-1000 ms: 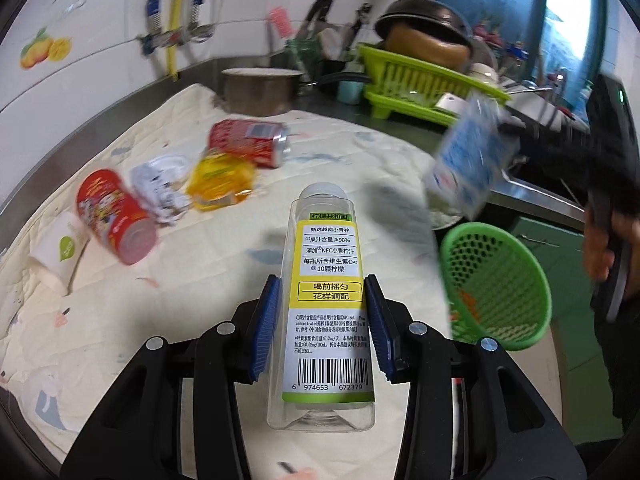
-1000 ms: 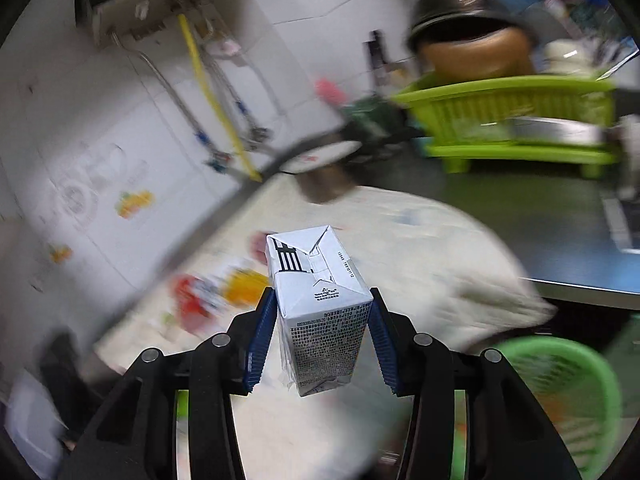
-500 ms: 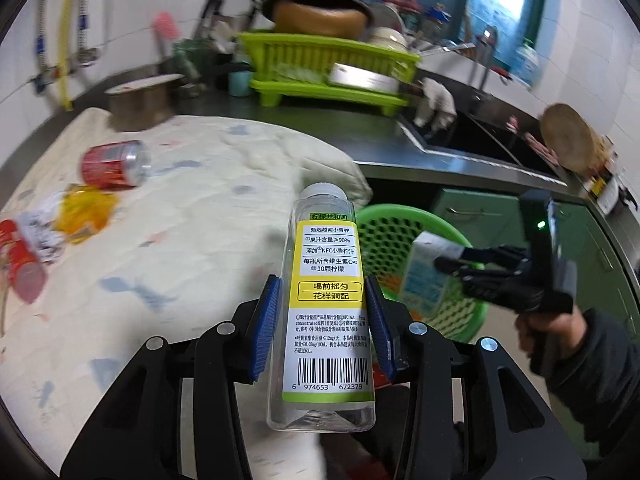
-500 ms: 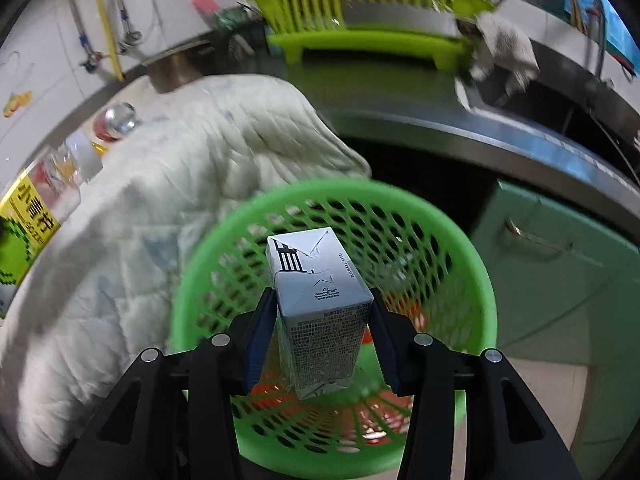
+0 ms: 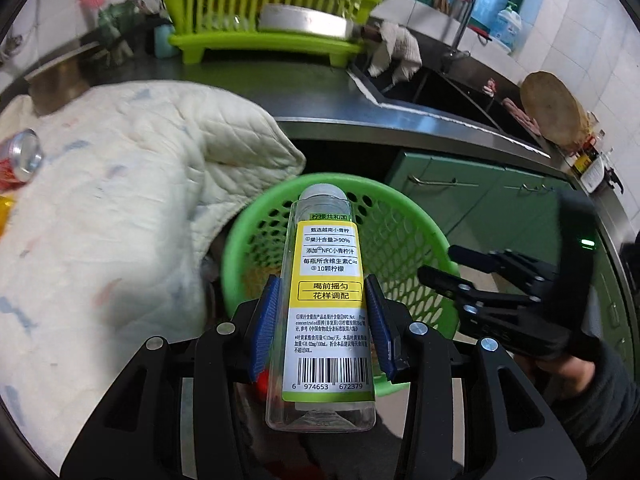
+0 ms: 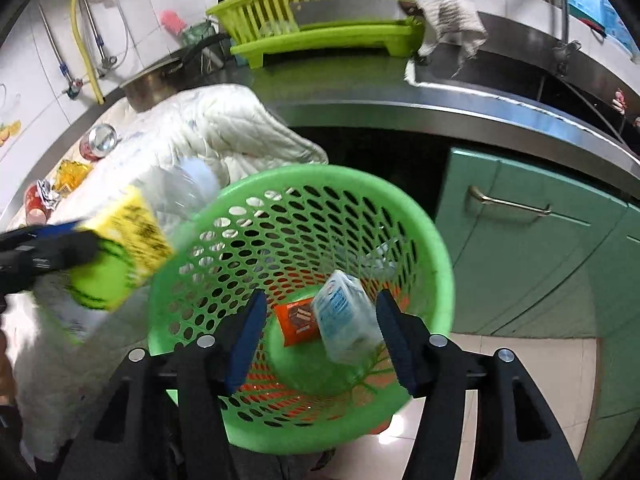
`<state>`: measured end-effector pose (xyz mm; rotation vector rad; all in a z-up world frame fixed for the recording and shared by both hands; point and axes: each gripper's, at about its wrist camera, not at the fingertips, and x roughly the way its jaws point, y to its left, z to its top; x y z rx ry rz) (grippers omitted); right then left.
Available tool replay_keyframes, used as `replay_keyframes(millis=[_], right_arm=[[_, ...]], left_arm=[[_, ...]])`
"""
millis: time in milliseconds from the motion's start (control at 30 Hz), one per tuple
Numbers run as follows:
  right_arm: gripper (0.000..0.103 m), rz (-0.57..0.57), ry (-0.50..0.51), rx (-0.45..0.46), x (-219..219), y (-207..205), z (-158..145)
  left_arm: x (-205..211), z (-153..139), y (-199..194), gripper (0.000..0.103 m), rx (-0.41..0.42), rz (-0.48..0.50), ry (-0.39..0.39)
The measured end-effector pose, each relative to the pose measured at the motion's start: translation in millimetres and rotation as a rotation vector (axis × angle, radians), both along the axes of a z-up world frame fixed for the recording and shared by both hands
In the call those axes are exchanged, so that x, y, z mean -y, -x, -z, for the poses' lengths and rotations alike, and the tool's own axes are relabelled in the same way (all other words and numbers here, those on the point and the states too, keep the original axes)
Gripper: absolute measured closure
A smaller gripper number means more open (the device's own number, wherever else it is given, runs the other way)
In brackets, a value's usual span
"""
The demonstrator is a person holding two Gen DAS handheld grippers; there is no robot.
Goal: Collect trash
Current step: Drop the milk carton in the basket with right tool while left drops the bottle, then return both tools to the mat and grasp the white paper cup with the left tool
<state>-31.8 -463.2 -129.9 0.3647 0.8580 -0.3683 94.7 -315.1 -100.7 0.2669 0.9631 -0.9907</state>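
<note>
My left gripper is shut on a clear plastic bottle with a yellow label, held over the near rim of the green mesh basket. It shows blurred at the left of the right wrist view. My right gripper is open and empty above the basket. A white and blue carton lies inside the basket beside an orange packet. The right gripper also shows in the left wrist view, open, at the basket's right.
A quilted cloth covers the counter and hangs beside the basket. A red can and other litter lie on it. A green dish rack, a sink and green cabinet doors stand behind.
My right gripper has opened and the carton has dropped into the basket. My left gripper has carried the bottle from above the cloth to over the basket.
</note>
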Motion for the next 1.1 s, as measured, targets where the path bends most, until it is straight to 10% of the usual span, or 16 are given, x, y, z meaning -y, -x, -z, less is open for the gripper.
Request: replay_keyframes(millis=[500,1100], right_arm=[[0.036,0.024,-0.005,0.09,0.3,34.0,-28.7],[0.031,-0.096,0.037,0.145,-39.8,8.4,-61.5]], left_arm=[[44.2,44.6,-3.1,0.058,-0.077,-0.003,-0.076],[-36.8,-30.7,-15.9,0.046,0.015,-0.124,0.03]])
